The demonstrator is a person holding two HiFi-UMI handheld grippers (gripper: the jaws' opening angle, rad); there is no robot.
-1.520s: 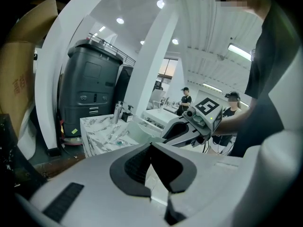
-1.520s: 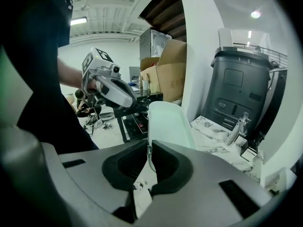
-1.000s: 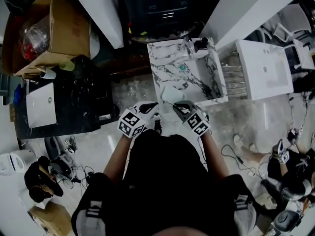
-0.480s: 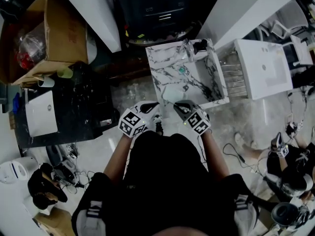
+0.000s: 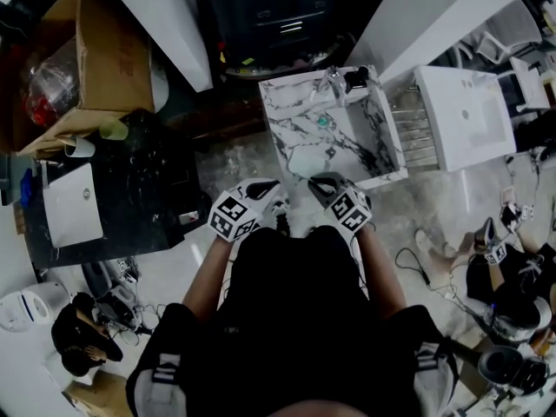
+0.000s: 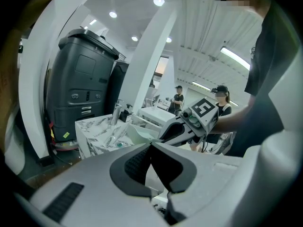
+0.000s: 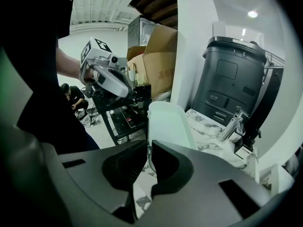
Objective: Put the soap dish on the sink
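Observation:
The soap dish [image 5: 305,160] is a pale, shallow oblong tray held out over the near edge of the marble sink [image 5: 282,102]. My right gripper [image 5: 320,183] is shut on the dish's near rim. In the right gripper view the dish [image 7: 168,121] sticks up and forward from the jaws, with the sink top [image 7: 212,132] and its chrome tap [image 7: 235,119] behind it. My left gripper [image 5: 268,188] hovers just to the left, shut with nothing in it. The left gripper view shows the dish [image 6: 141,133], the right gripper [image 6: 166,135] and the sink [image 6: 94,129].
A black table [image 5: 148,181] with a white laptop [image 5: 74,202] stands at the left, with a cardboard box [image 5: 95,50] behind it. A dark cabinet [image 5: 287,16] is behind the sink. At the right are a metal rack [image 5: 417,137] and a white basin [image 5: 469,120]. Cables and people are on the floor nearby.
Both grippers have edged slightly forward toward the sink, the right one carrying the dish. Both grips look the same as before.

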